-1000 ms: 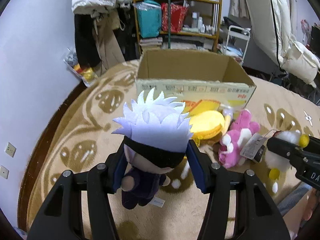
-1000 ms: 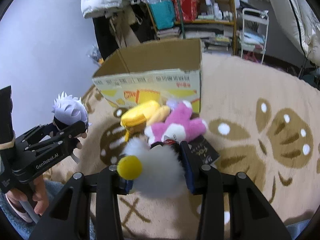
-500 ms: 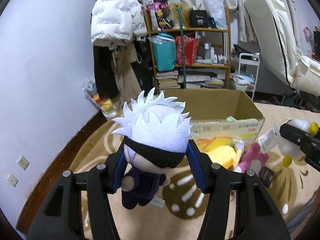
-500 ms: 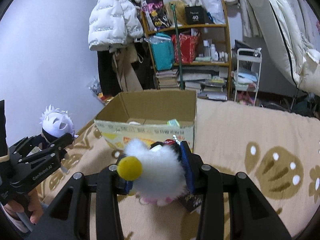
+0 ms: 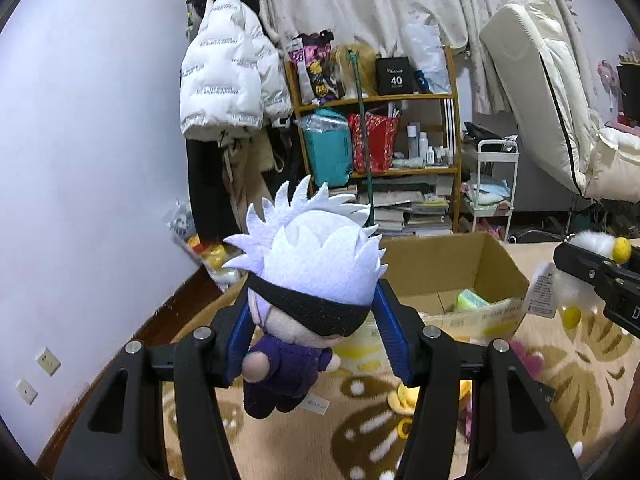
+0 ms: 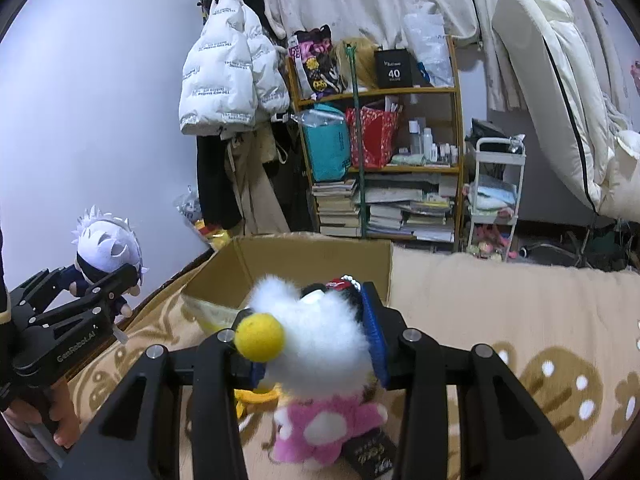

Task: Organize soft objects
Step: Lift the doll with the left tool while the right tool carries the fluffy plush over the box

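Note:
My left gripper (image 5: 316,336) is shut on a plush doll (image 5: 312,276) with spiky white hair, a black blindfold and a purple suit, held by the head above the rug. My right gripper (image 6: 316,340) is shut on a fluffy white plush (image 6: 320,340) with yellow pompoms. An open cardboard box (image 5: 452,276) (image 6: 304,264) stands on the rug beyond both, with a few small items inside. A pink plush (image 6: 324,428) and a yellow plush (image 5: 408,396) lie on the rug below the grippers. Each view shows the other gripper too: the right gripper (image 5: 600,276) and the left gripper (image 6: 100,280).
A beige patterned rug (image 6: 520,320) covers the floor. Behind the box stand a cluttered wooden shelf (image 6: 380,140), hanging coats (image 6: 228,80) and a white trolley (image 6: 496,200). A white mattress (image 5: 552,92) leans at the right. A lavender wall (image 5: 100,160) runs along the left.
Both grippers have risen with their plush toys and tilted upward, so the box sits lower in view and the shelf and curtains fill the top. The grips are unchanged.

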The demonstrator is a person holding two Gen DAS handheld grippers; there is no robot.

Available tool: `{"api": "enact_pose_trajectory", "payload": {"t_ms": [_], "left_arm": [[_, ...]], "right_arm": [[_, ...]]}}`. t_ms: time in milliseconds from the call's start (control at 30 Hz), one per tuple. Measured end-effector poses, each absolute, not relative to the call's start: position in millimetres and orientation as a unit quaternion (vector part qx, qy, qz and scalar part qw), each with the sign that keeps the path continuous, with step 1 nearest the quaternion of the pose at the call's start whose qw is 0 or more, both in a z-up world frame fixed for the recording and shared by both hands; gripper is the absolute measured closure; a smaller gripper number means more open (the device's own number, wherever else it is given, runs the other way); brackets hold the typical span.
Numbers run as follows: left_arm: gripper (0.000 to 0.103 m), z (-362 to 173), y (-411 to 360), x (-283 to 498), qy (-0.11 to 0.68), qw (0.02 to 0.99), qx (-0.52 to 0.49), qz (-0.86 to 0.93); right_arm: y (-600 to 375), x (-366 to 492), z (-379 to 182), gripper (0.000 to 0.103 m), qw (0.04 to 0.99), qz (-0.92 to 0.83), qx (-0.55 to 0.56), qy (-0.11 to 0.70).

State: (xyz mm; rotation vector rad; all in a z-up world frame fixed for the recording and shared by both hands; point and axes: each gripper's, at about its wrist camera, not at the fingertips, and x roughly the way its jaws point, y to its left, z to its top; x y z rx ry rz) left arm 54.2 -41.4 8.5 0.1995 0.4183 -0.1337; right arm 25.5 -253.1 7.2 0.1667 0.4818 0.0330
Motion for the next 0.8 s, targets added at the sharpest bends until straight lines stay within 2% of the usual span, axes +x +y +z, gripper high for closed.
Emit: {"api": "enact_pose_trajectory", "payload": {"t_ms": [500,800], "left_arm": [[0.047,15,-61,110,0.196,0.971,0.108,-0.080],[0.047,-5,-67,136,0.221,0.966,0.095,-0.099]], "right_arm": [[-262,76,16,0.060,0.974,0.034,0.079,0.210],[-264,96,-1,0.060,0.969,0.049,0.090,0.224]]}}
